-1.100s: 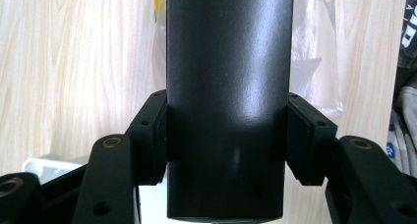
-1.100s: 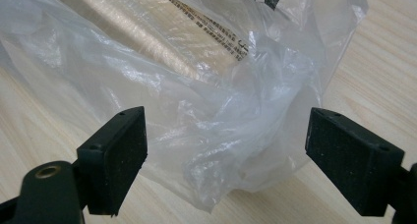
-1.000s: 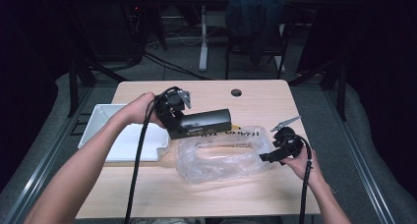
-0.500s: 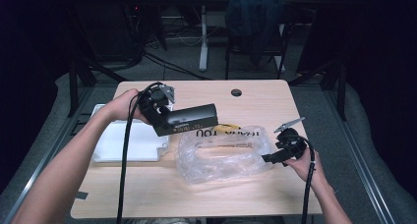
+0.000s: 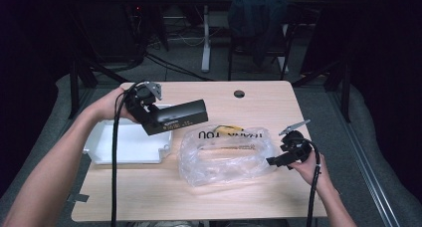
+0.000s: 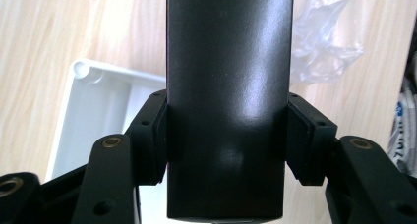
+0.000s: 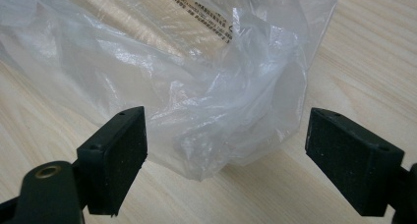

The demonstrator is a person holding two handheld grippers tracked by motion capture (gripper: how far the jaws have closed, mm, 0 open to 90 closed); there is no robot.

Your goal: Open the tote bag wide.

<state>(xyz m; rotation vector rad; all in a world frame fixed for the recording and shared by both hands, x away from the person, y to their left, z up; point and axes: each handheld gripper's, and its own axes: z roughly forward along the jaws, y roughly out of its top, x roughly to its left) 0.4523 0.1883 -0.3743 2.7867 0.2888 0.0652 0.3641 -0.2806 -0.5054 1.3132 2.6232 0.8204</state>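
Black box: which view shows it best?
High view: the whole black box shows, held above the table by the left tongs. Left gripper view shows one glossy face clamped between the pads.

My left tongs (image 5: 171,118) are lifted, pointing level toward my right tongs (image 5: 271,161), with both pads clamped flat against the sides of what they carry. That forearm reaches in long and nearly straight behind them. My right tongs sit low with jaws spread wide, pads touching nothing, wrist bent inward, hand (image 5: 308,162) wrapped around the body.
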